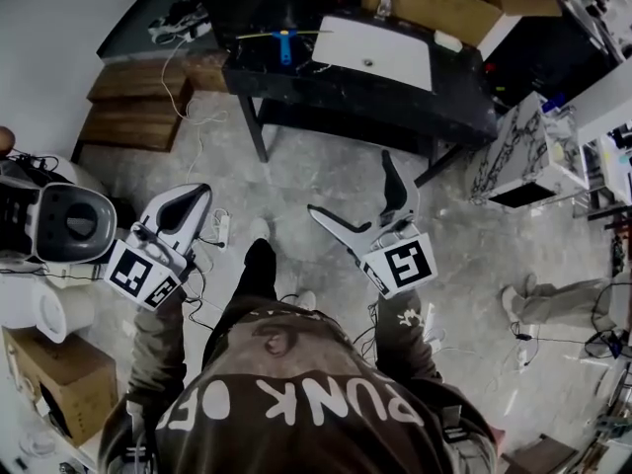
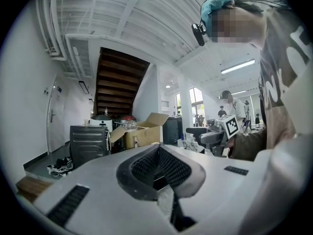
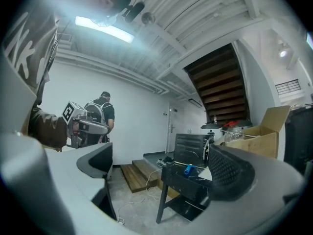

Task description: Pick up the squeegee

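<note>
The squeegee [image 1: 284, 39], with a blue handle and a thin yellow blade, lies at the back left of a black table [image 1: 395, 102], far ahead of both grippers. It shows small in the right gripper view, squeegee [image 3: 189, 170] on the table [image 3: 183, 182]. My left gripper [image 1: 203, 192] is held at waist height over the floor, its jaws pressed together with nothing between them; in its own view the left gripper [image 2: 157, 154] points up at the room. My right gripper [image 1: 359, 197] is open and empty, aimed toward the table, right gripper [image 3: 161, 165].
A white panel [image 1: 375, 52] lies on the table beside the squeegee, with a cardboard box [image 1: 434, 3] behind it. Wooden steps [image 1: 138, 102] stand to the left. A white and grey appliance [image 1: 69, 223] and a carton [image 1: 54, 373] sit at my left. Cables cross the concrete floor [image 1: 296, 181].
</note>
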